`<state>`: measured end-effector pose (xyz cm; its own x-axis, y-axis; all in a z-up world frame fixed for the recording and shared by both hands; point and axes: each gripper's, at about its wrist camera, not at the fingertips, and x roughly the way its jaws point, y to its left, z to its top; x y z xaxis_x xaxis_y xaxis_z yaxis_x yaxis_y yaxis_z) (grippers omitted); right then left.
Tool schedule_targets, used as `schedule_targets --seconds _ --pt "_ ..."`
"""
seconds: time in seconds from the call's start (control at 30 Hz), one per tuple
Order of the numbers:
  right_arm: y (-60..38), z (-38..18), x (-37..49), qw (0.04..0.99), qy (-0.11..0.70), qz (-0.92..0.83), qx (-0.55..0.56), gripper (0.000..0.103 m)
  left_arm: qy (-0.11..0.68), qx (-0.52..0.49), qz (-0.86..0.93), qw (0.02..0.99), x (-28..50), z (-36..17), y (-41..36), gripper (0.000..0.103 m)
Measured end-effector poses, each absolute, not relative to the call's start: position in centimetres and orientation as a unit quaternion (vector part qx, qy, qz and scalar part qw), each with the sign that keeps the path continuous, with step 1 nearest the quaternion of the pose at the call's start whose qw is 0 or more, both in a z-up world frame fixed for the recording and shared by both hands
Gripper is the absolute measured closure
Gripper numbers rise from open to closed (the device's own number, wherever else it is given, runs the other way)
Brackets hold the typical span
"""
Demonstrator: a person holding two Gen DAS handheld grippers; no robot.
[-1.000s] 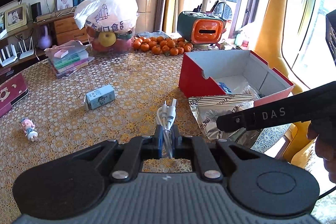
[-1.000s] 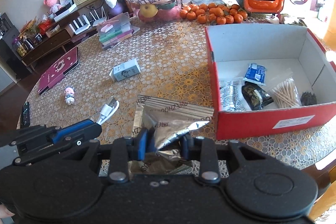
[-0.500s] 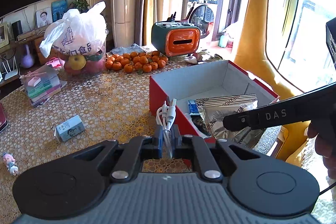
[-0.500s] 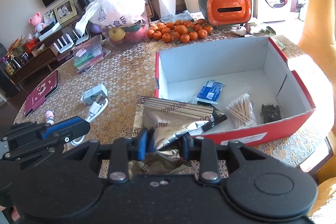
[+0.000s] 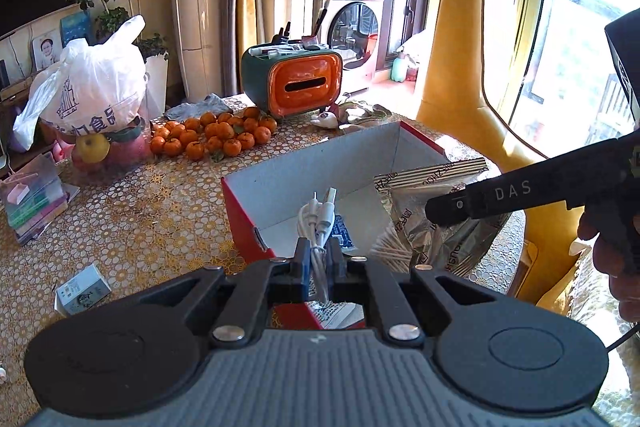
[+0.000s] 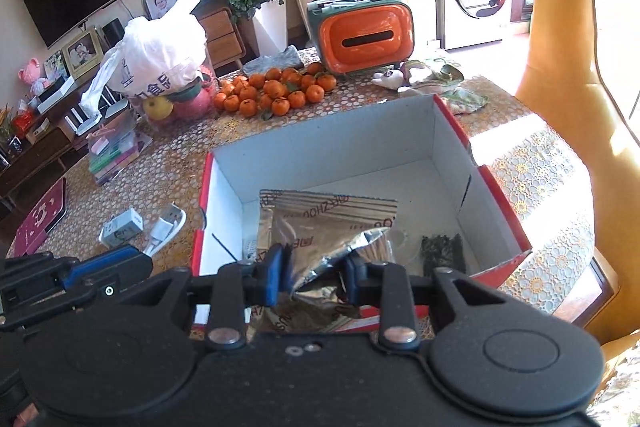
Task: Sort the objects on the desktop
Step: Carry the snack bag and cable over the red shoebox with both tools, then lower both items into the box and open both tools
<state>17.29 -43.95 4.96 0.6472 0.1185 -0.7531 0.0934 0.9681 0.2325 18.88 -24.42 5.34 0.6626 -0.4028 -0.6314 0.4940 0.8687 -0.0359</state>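
Pinching a coiled white cable, left fingers hover; right fingers closing on crinkled foil pouch.

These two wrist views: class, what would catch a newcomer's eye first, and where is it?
The red box with white walls at the table's near edge, with a silver foil pouch in the right gripper over it. Behind: a heap of oranges and an orange-fronted case.
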Motion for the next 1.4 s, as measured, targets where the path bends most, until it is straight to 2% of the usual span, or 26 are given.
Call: schedule_targets --seconds 0.5,0.8,1.4 --pt "-47.9 1.3 21.8 0.882 0.447 -0.037 0.145 0.075 0.371 0.114 -0.263 0.883 22.6 1.9 -29.0 0.096" --pt "-48.2 -0.3 24.2 0.876 0.457 -0.046 0.149 0.075 0.370 0.146 -0.262 0.879 24.0 0.6 -31.1 0.097" --pt "-48.2 -3.5 27.4 0.869 0.480 -0.026 0.119 0.075 0.400 0.160 -0.243 0.869 24.9 -3.2 -32.5 0.097"
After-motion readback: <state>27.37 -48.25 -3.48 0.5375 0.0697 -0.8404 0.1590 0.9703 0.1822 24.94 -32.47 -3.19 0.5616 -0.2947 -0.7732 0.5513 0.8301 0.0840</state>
